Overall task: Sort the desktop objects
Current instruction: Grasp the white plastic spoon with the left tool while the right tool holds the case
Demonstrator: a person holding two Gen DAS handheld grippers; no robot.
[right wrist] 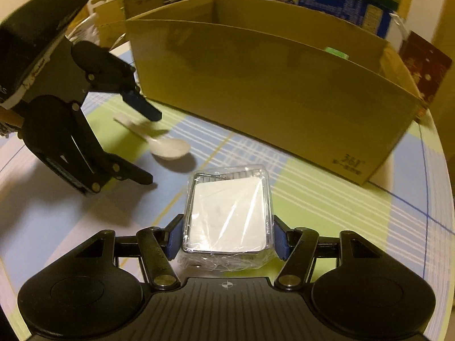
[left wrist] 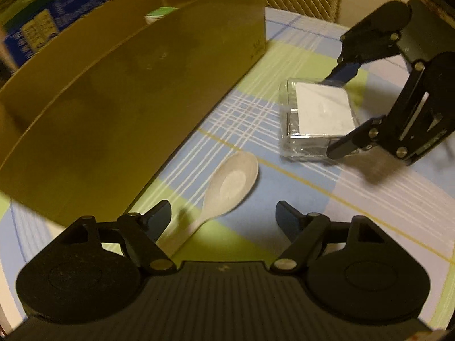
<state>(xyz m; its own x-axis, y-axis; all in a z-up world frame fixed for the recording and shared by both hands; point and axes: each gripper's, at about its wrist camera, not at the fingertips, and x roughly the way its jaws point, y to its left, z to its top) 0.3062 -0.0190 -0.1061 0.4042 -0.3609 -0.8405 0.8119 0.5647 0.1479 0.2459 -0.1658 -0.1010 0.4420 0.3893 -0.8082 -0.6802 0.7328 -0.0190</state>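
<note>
We are holding our left gripper (left wrist: 223, 216) tipped down toward the desk, its two fingers standing apart with nothing pressed between them. We are tipping our right gripper (right wrist: 227, 238) down too. Its blue pads (right wrist: 280, 241) are squeezing both sides of the clear wrapped box (right wrist: 227, 216).

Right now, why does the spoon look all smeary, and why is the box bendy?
Left wrist view: the spoon's handle is motion-blurred, and the fisheye lens bows the cardboard box. Right wrist view: the spoon smears too, and glare streaks the wrapped clear case.
</note>
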